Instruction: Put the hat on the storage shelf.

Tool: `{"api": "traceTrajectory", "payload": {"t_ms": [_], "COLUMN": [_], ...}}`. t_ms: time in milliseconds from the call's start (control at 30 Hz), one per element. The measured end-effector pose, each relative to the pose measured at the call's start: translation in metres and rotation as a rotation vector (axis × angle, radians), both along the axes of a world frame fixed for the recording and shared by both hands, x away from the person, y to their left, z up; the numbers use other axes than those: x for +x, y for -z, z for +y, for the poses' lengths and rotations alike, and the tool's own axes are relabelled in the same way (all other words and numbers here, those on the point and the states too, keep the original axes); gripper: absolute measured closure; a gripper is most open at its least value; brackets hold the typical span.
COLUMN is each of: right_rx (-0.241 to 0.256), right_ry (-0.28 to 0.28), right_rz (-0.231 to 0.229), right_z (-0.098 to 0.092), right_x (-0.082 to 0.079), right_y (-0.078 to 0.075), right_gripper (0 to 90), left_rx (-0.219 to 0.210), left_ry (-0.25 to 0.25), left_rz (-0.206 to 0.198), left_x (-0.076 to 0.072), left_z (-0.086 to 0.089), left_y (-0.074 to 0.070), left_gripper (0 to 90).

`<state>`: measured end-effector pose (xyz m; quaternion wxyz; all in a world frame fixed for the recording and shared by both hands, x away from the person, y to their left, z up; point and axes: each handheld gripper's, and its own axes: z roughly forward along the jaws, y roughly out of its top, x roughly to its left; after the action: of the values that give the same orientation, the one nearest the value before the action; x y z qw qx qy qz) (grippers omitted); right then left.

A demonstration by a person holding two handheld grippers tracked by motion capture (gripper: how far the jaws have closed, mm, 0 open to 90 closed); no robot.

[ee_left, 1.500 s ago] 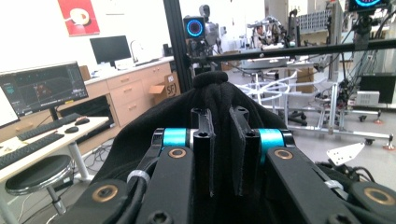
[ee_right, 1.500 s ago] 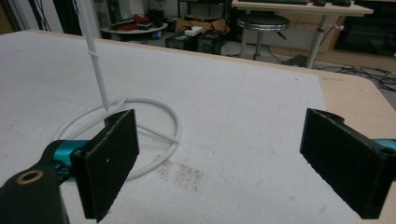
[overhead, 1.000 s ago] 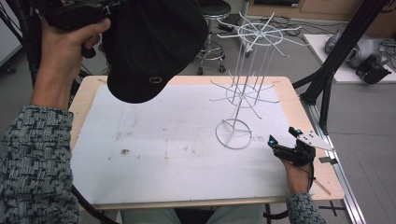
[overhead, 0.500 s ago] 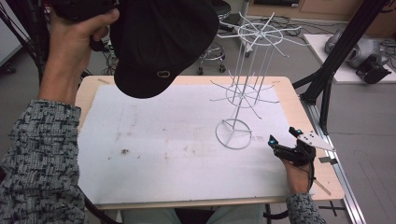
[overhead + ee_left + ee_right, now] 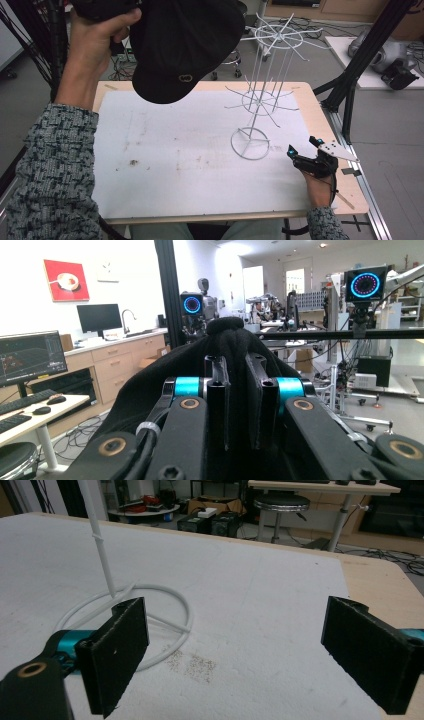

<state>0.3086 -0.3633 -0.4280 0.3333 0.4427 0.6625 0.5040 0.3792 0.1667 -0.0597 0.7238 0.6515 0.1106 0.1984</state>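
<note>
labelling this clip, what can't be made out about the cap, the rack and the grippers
- Left gripper: high view, hidden behind the black cap and the hand.
- Cap brim: left gripper view, folds of cloth cover it.
- White wire rack top: right gripper view, cut off by the upper edge.

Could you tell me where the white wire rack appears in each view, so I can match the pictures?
High view: the white wire rack stands right of centre on the table, its ring base near the right hand-held gripper.
Left gripper view: not in this picture.
Right gripper view: the rack's ring base and pole sit at left.
Shared landmark: the ring base on the white mat.
</note>
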Motion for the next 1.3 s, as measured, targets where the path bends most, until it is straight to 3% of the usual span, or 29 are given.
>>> {"api": "traceTrajectory", "payload": {"t_ms": [167,667,867,1167,1300], "right_rx": [-0.001,-0.006,-0.006,-0.006,-0.007], "right_ry": [-0.001,-0.002,-0.001,-0.002,-0.001], "right_rz": [0.000,0.000,0.000,-0.002,-0.002], "right_z": [0.000,-0.001,-0.001,-0.001,0.000], "right_x": [0.000,0.000,0.000,0.000,0.000], "right_y": [0.000,0.000,0.000,0.000,0.000], "right_gripper": [10.8,10.8,10.8,10.8,10.8], "left_rx": [0.002,0.004,0.044,0.139,0.160], "left_ry": [0.003,0.033,0.045,0.000,-0.007], "left_rz": [-0.001,0.056,0.078,0.097,0.104], "left_x": [0.002,0.013,0.016,0.014,0.015], "left_z": [-0.004,-0.012,-0.018,-0.027,-0.028], "left_y": [0.001,0.020,0.026,0.030,0.031], "left_gripper": [81.1,80.9,80.4,79.5,78.3]}}
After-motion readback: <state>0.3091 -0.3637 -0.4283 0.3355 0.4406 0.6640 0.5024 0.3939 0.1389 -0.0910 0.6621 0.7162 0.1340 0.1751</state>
